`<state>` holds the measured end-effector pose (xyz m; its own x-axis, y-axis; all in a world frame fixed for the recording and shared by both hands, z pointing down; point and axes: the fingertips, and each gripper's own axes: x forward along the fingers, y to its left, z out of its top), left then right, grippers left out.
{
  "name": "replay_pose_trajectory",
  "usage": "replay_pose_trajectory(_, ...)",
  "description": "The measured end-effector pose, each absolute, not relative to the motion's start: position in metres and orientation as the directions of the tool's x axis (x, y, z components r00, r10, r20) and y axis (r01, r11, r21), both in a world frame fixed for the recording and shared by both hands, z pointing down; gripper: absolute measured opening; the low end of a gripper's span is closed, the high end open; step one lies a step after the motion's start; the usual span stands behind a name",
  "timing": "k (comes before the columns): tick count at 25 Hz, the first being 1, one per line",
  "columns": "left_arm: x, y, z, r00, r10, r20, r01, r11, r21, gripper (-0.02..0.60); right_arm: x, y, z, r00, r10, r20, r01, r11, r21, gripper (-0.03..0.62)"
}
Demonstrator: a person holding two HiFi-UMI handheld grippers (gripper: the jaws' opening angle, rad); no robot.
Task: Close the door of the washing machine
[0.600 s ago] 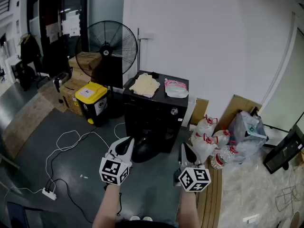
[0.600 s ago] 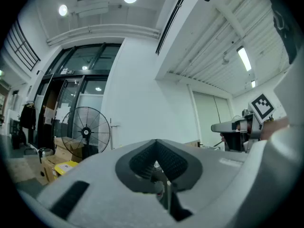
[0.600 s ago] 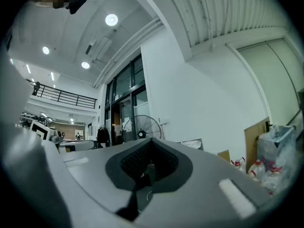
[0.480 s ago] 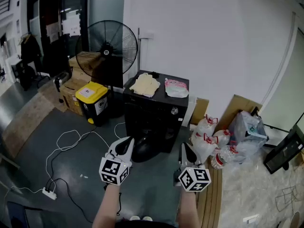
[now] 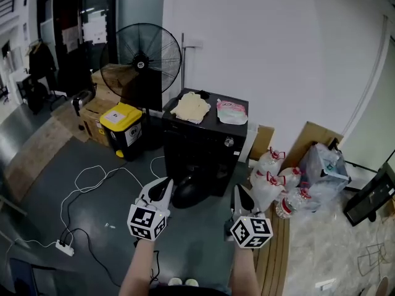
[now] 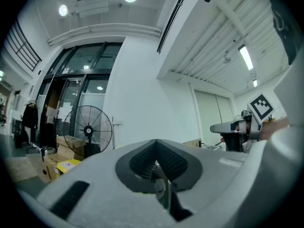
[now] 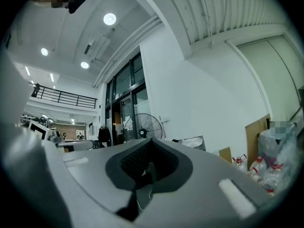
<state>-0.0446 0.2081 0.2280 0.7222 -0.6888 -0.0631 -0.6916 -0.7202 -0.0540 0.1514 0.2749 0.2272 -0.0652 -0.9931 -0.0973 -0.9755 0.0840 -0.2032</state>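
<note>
Grey floor, white wall in the head view: the washing machine (image 5: 207, 143) stands against the wall. Its round door (image 5: 186, 193) looks swung open, low at the front, just past your left gripper (image 5: 165, 187), with your right gripper (image 5: 239, 195) off to the side.

Left gripper view: fingers (image 6: 142, 161) together, empty.

Right gripper view: fingers (image 7: 137, 163) together too, nothing between them.

I'd push the door's outer face with the closed left tips, steady, till it latches.

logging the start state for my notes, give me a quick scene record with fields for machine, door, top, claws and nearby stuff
machine: black washing machine against the white wall
door: round door looks swung open at the lower front
on top: beige cloth, pink pouch
left claw: shut, empty, short of the door
right claw: shut, empty
nearby: fan, yellow-lidded bin, water bottles
</note>
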Motion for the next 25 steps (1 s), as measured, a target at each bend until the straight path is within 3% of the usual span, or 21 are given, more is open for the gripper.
replay_pose_trajectory(14, -0.076, 0.216, 0.272, 0.666, -0.746, 0.022, -0.746, -0.666, -0.001, 0.0, 0.116, 0.264, 0.276, -0.195, -0.98, -0.031, -0.954, 0.197, -0.226, 0.011)
replay_pose_trajectory(20, -0.094, 0.219, 0.29, 0.625, -0.778, 0.063, -0.78, -0.626, 0.007, 0.0, 0.097, 0.253, 0.289, -0.32, -0.946, -0.058, -0.907, 0.323, -0.271, 0.223)
replay_pose_trajectory(25, -0.112, 0.216, 0.295, 0.583, -0.81, 0.058, -0.812, -0.584, 0.008, 0.0, 0.089, 0.238, 0.295, -0.368, -0.928, -0.065, -0.889, 0.372, -0.268, 0.268)
